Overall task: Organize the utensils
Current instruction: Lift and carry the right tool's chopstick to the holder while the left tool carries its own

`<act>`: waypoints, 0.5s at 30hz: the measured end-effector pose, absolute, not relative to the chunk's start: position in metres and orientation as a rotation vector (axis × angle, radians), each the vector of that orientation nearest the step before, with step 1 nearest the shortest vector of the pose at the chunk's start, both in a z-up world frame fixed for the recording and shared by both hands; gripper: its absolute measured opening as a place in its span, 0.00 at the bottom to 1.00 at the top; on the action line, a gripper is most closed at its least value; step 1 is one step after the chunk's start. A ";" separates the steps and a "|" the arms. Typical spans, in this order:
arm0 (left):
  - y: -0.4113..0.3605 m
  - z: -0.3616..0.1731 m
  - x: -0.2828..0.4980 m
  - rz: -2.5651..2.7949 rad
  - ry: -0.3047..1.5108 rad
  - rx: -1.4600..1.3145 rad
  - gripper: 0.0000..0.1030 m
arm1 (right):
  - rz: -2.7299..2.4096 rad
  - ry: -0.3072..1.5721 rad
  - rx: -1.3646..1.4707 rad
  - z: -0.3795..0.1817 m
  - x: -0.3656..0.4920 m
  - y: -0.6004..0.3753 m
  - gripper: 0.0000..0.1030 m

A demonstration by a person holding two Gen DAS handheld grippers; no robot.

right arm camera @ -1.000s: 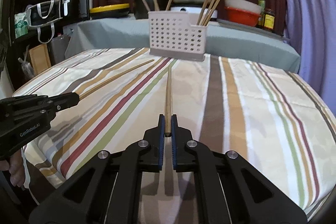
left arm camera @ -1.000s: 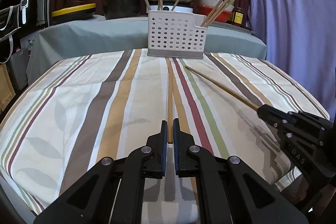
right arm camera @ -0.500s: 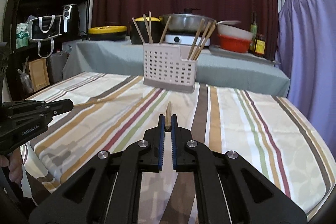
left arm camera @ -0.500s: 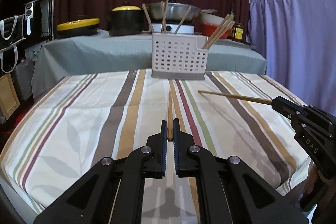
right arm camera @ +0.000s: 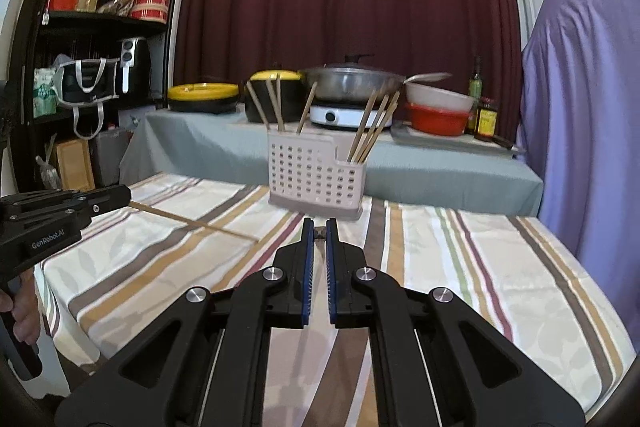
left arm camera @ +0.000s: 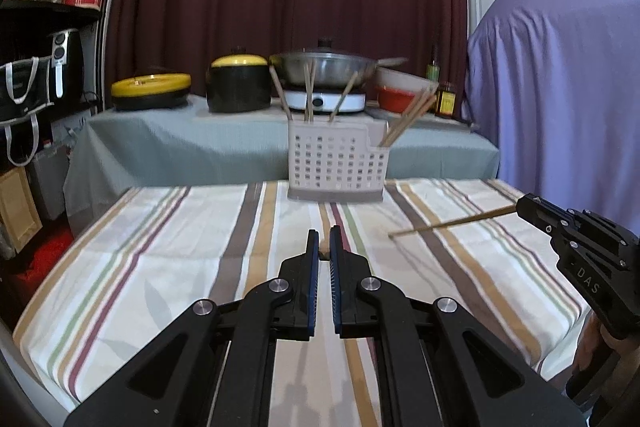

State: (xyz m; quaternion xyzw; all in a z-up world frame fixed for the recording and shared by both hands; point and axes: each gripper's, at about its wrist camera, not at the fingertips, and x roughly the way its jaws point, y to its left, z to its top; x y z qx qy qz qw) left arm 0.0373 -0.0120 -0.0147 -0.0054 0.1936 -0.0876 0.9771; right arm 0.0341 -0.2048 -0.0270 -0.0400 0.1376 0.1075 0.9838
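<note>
Both chopsticks have risen off the striped table (left arm camera: 168, 267). The left gripper (left arm camera: 324, 247) now points its chopstick (right arm camera: 192, 221) end-on; the right gripper (right arm camera: 320, 233) likewise with its chopstick (left arm camera: 452, 221).

Pretty matt black plastic was seen on both grippers, left gripper (left arm camera: 324, 247) and right gripper (right arm camera: 320, 229). Wooden chopsticks (right arm camera: 370, 131) were stuck in a perforated plastic caddy (right arm camera: 316, 183); striped cloth (left arm camera: 160, 267) looked smooth.
</note>
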 end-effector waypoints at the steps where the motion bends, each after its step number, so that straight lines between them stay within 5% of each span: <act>1: -0.012 -0.010 0.037 -0.176 0.380 -0.012 0.06 | 0.215 0.269 -0.079 -0.024 0.034 -0.206 0.06; 15: -0.008 0.041 0.038 -0.179 0.291 -0.021 0.06 | 0.232 0.201 -0.050 0.016 0.043 -0.213 0.06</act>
